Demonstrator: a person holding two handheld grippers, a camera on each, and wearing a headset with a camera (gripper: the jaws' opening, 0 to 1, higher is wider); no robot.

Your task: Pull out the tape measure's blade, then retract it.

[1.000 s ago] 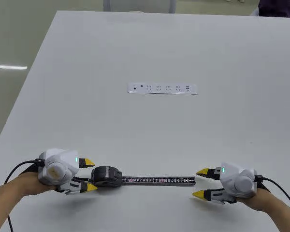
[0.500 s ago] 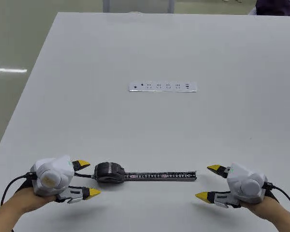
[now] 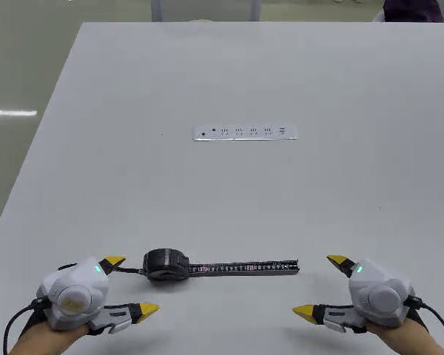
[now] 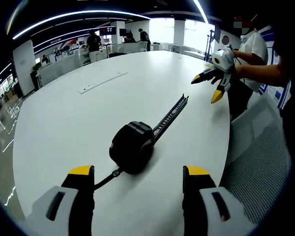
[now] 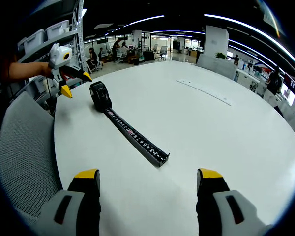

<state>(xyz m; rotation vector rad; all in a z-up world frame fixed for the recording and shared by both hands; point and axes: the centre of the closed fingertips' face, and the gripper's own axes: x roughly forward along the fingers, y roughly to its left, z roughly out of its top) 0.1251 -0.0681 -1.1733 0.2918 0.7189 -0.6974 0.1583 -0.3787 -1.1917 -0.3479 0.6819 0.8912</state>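
The tape measure (image 3: 166,264) lies at lower centre of the head view, its blade (image 3: 244,268) drawn out flat on the table (image 3: 244,192); retracting is left. The left gripper (image 3: 132,284) and the right gripper (image 3: 320,286) gape wide, holding nothing.

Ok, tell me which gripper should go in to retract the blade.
Left, most likely. The left gripper sits open right beside the tape measure's case, where a release would be. The right gripper, also open, faces the far tip of the extended blade, apart from the case.
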